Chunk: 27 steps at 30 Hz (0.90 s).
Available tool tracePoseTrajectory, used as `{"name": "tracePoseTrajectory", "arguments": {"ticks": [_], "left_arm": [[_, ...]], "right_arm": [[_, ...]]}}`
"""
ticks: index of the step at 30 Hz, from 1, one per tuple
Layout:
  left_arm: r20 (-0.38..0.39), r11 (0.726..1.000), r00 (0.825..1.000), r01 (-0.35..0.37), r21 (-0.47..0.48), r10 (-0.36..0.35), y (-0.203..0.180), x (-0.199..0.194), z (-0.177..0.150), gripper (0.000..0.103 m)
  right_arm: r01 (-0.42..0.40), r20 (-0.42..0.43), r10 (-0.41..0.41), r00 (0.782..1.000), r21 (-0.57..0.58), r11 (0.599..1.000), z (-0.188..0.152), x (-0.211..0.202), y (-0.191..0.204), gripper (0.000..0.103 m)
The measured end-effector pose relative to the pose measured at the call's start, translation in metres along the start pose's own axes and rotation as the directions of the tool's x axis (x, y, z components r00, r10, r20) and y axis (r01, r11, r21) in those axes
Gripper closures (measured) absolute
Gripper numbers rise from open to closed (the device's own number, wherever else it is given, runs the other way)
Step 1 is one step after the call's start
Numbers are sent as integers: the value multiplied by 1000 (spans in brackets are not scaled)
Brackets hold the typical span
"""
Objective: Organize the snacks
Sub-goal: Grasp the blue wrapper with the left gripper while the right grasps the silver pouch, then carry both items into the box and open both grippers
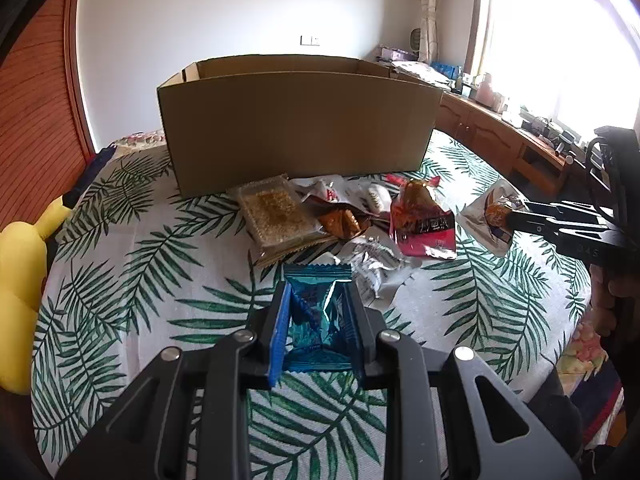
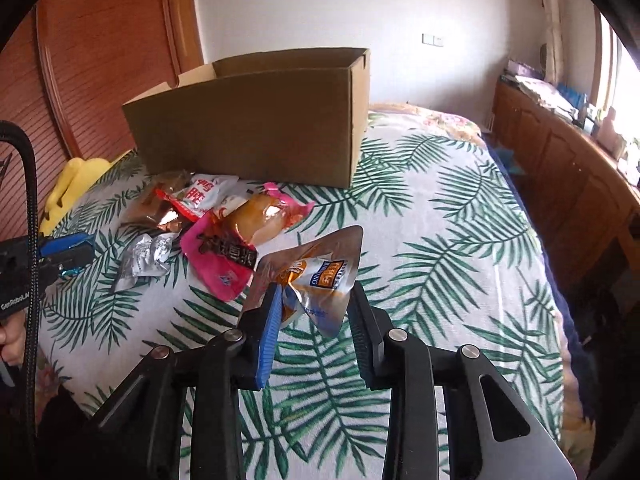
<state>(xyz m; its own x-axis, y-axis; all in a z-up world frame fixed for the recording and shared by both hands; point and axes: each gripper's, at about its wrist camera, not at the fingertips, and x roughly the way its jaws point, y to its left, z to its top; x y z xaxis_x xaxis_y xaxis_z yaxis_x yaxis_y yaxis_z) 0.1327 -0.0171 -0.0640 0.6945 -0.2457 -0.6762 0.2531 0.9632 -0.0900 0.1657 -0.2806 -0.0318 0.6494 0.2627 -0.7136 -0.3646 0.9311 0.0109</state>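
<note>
My left gripper (image 1: 318,292) is shut on a blue foil snack packet (image 1: 318,312), held just above the leaf-print cloth. My right gripper (image 2: 314,296) is shut on a silver and orange snack pouch (image 2: 316,276), lifted off the cloth; it also shows in the left wrist view (image 1: 490,216). An open cardboard box (image 1: 296,124) stands behind the snacks and also shows in the right wrist view (image 2: 256,120). A loose pile lies in front of it: a clear pack of brown cake (image 1: 276,216), a pink pouch (image 2: 224,256), a crumpled silver wrapper (image 2: 146,256).
A yellow plush toy (image 1: 18,300) lies at the left edge of the bed. A wooden cabinet (image 2: 568,184) with clutter runs along the right under the window. A wooden headboard (image 2: 100,60) stands behind the box.
</note>
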Motion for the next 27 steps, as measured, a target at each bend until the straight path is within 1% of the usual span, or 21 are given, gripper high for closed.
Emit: {"name": "tracePoseTrajectory", "arguments": {"ticks": [8,14,19,27], "left_arm": [[31,1000,999,12,15,-12,-6,-1,17,79],[66,1000,998,14,21,-15,-4,-1,40,79],[108,999,994,2,33,-5,2,-3,67,79],[179,999,984,-4,33,-2,20,-3,113,79]], "right_arm": [[30,21,-29,999,-13,999,0,-16,-7,71],[37,59,-36,998,-19,999,12,-32,-9,71],[40,108,-35,994,-45,998,34,-43,-3,71],[37,197,-18,980,-93,995,86,-50,6,71]]}}
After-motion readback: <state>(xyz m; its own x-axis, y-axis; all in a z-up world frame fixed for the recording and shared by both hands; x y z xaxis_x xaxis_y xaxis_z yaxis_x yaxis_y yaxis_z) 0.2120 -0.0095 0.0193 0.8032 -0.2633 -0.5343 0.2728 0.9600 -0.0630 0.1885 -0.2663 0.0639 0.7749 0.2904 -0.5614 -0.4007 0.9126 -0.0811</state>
